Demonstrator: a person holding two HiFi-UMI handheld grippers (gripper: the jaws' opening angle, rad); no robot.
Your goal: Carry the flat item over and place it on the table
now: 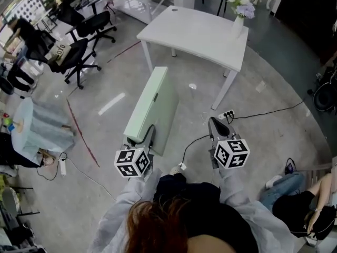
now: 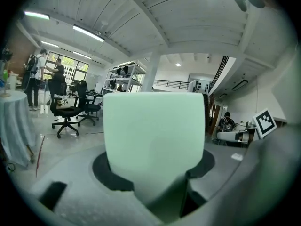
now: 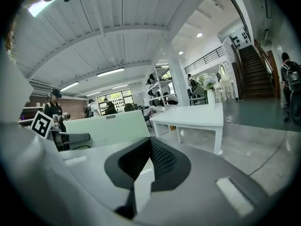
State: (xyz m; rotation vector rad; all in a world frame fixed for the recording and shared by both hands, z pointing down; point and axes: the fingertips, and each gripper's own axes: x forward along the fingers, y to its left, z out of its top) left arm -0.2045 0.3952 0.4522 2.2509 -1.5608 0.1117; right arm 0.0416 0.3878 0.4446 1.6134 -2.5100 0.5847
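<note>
Carrying grip: the left gripper [image 1: 146, 137] pinches the near short end of the pale green, flat rectangular panel [image 1: 152, 103]; the panel stands on its long edge with its far end aimed at the table; held at one end only, it could lever down or twist out of the pads
Right gripper [image 1: 217, 124]: jaws pressed together on nothing, just beside the panel; it gives no support if the panel sags
White rectangular table [image 1: 195, 33]: ahead, well apart from the panel; a low approach could knock the far end against the near edge or a leg
White vase of pale flowers [image 1: 239, 16]: on the table's right corner; a wide swing while laying the panel flat could topple it
Black floor cable [image 1: 263, 112]: runs from a white power strip [image 1: 227, 114] near the walking path; likely trip hazard
</note>
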